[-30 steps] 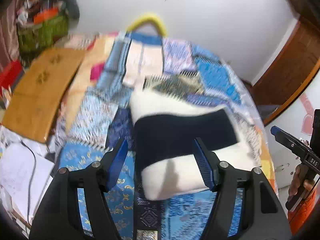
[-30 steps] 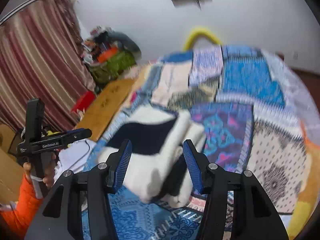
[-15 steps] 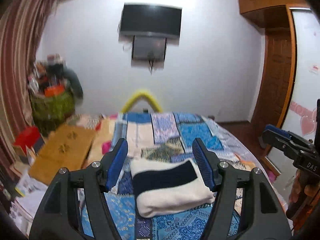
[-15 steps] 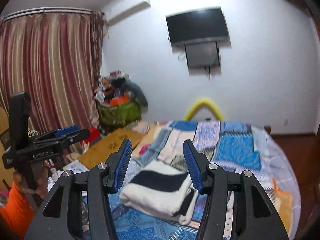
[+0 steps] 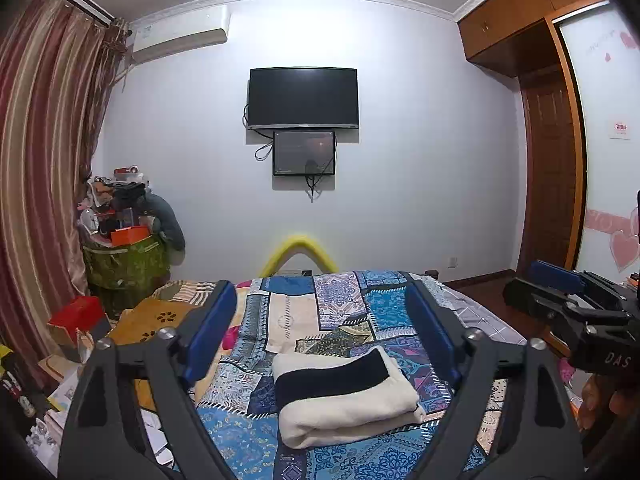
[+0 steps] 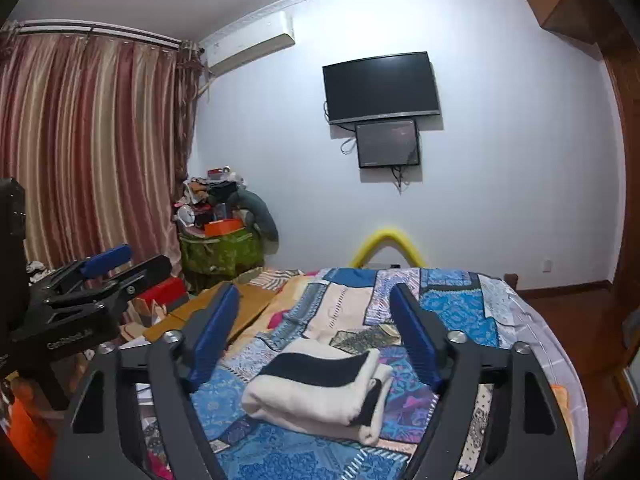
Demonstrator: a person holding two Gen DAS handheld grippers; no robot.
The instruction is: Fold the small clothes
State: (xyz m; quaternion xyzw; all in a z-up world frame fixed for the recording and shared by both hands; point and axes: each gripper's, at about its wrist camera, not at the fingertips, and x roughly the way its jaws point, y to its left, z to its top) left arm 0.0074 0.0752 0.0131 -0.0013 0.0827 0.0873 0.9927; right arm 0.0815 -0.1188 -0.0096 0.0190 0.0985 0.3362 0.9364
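A cream garment with a wide black stripe (image 5: 344, 396) lies folded in a thick bundle on the patchwork bedspread (image 5: 296, 320). It also shows in the right wrist view (image 6: 320, 392). My left gripper (image 5: 322, 320) is open and empty, held well back and above the bundle. My right gripper (image 6: 316, 316) is open and empty too, also raised and back from it. The right gripper shows at the right edge of the left wrist view (image 5: 560, 288). The left gripper shows at the left edge of the right wrist view (image 6: 108, 268).
A TV (image 5: 303, 98) hangs on the far wall with a smaller screen under it. A green bin piled with clutter (image 5: 124, 264) stands left of the bed by the striped curtain (image 5: 44, 184). A wooden board (image 6: 224, 312) and boxes lie at the bed's left side. A wardrobe (image 5: 552, 160) is at right.
Both grippers have pulled up and back from the folded garment. The view has tilted from down at the bed to level with the room. The bundle stays where it lay.
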